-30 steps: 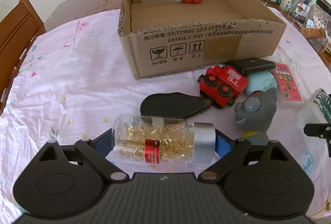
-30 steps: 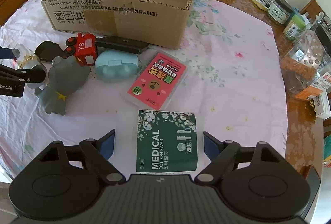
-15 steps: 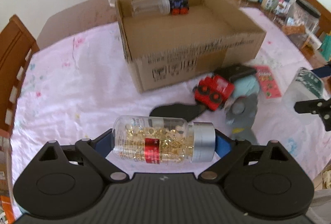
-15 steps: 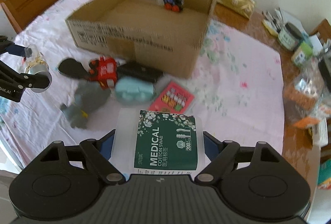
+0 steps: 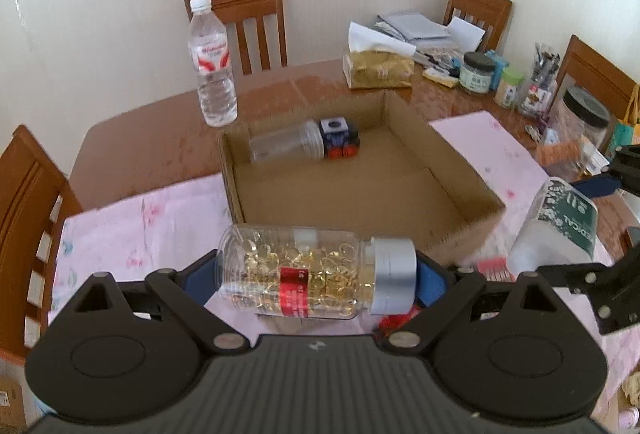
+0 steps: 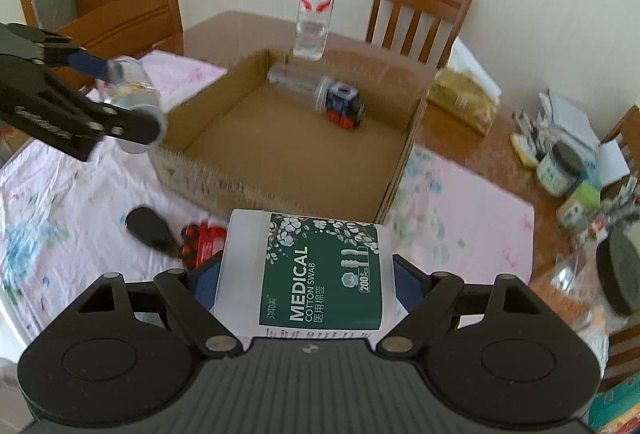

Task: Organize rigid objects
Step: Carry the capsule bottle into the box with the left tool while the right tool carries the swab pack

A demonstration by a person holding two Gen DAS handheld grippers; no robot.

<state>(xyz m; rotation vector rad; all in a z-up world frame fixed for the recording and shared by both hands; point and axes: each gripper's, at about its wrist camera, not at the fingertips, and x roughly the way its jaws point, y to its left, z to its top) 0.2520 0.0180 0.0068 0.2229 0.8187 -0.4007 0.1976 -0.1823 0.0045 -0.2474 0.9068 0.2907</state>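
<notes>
"MEDICAL COTTON SWAB" tub clamped in right hand-held gripper, red-labelled capsule bottle clamped in left hand-held gripper

You are in a home dining room: wooden chairs ring the table, its floral cloth beside jars.

Ahead of both grippers, the cardboard box lies open-topped, its floor bare except at the far wall. There an empty clear jar and a toy car lie side by side; a water bottle stands beyond on the desk.
</notes>
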